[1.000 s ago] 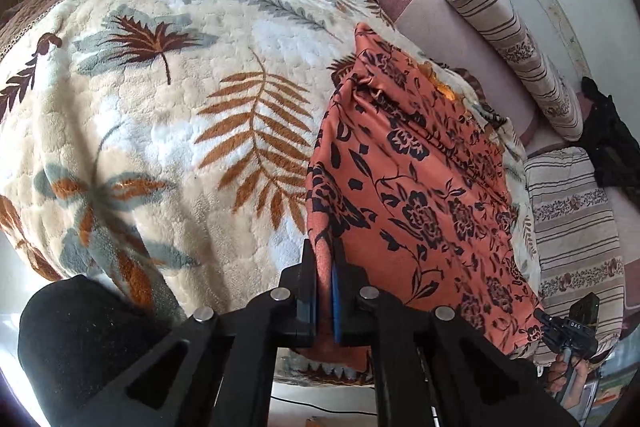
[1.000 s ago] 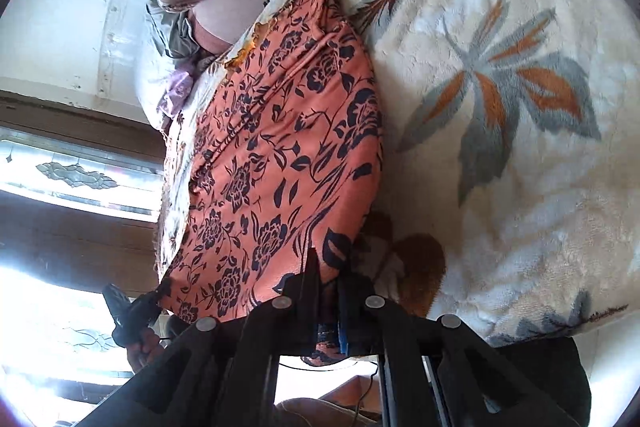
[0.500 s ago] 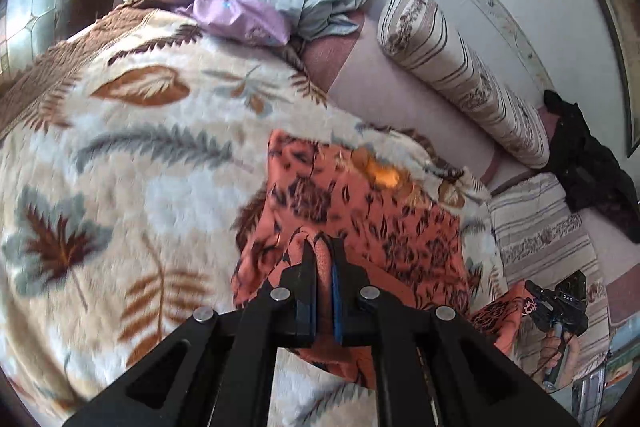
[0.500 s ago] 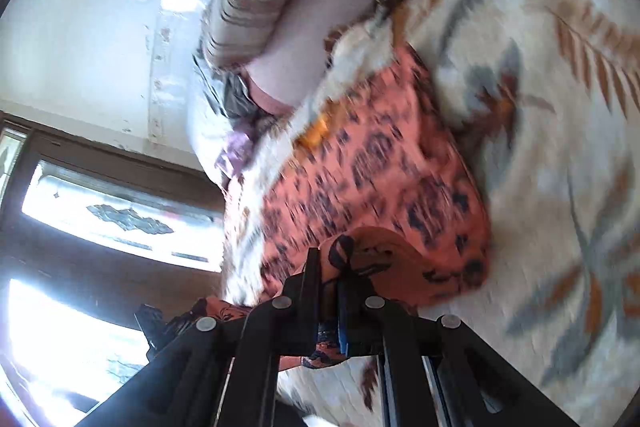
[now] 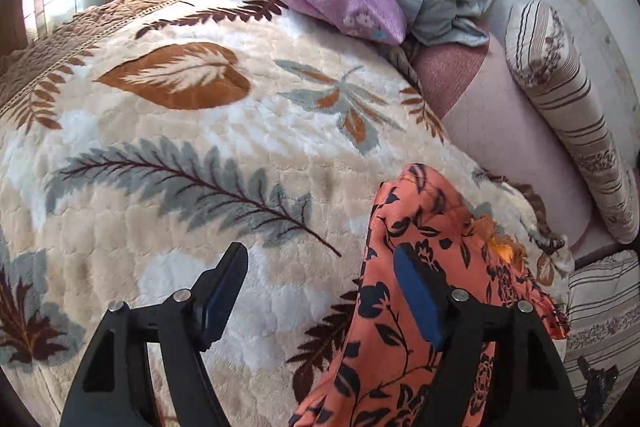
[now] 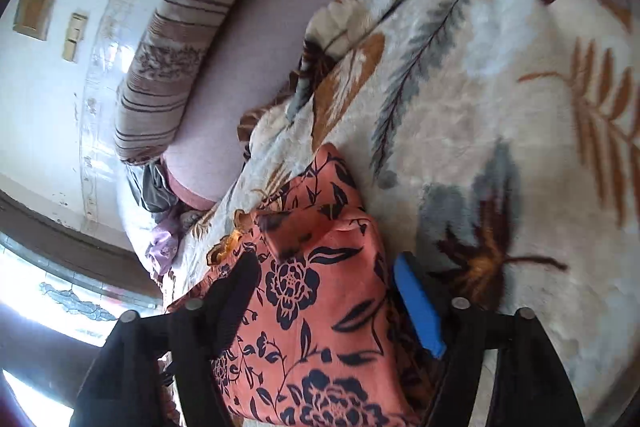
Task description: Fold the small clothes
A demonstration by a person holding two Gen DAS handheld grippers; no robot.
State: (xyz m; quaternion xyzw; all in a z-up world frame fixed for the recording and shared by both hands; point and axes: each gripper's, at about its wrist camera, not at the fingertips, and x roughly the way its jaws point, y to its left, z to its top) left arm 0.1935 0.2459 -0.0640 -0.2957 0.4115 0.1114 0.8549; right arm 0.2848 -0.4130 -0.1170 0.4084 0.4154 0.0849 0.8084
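Lying folded on leaf-print blanket (image 5: 200,187), orange floral garment (image 5: 400,347), both jaws apart

Orange garment (image 5: 404,327) with dark flowers; cream blanket (image 5: 200,167) with leaves.

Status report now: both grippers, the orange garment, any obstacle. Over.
Left gripper open, right gripper open. Orange floral-print garment lying folded over on leaf-patterned fleece blanket, released. No obstacle near the fingers.
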